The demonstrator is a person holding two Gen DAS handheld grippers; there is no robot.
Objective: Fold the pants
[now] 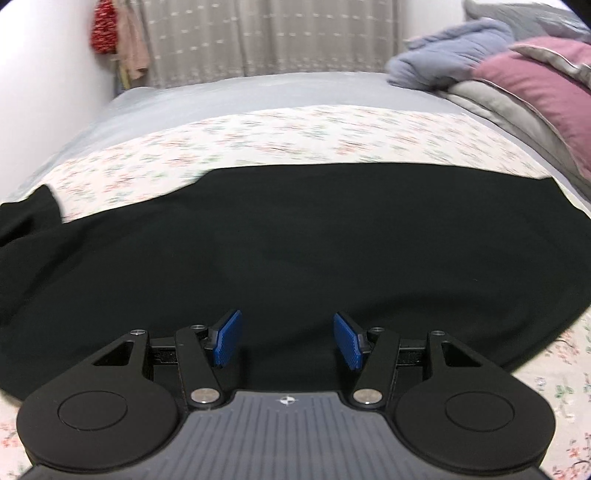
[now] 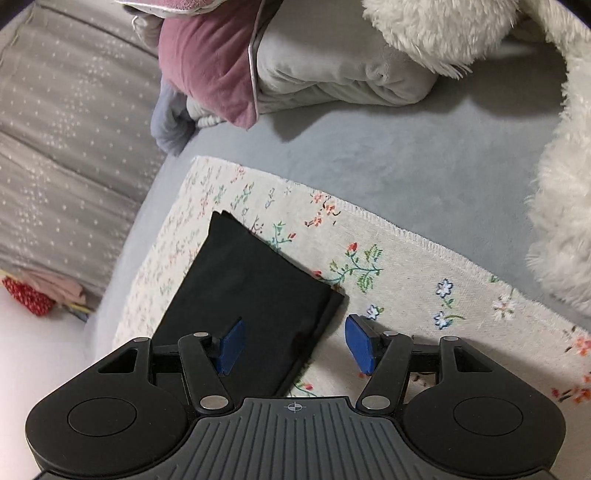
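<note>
Both tongs hang spread and empty, the left tongs (image 1: 287,339) over the black pants (image 1: 295,251) on the flowered cloth (image 1: 295,136), the right tongs (image 2: 293,345) above their corner, apparently ready for another fold.

home bedroom, bed (image 1: 258,92) with grey sheet, pink pillow (image 1: 535,85), floral blanket (image 2: 406,266), curtain (image 1: 266,33) behind

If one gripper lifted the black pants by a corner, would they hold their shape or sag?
The black pants would probably sag: they lie limp and flat on the floral cloth. In the right wrist view their edge looks layered, so the layers may slide apart.
</note>
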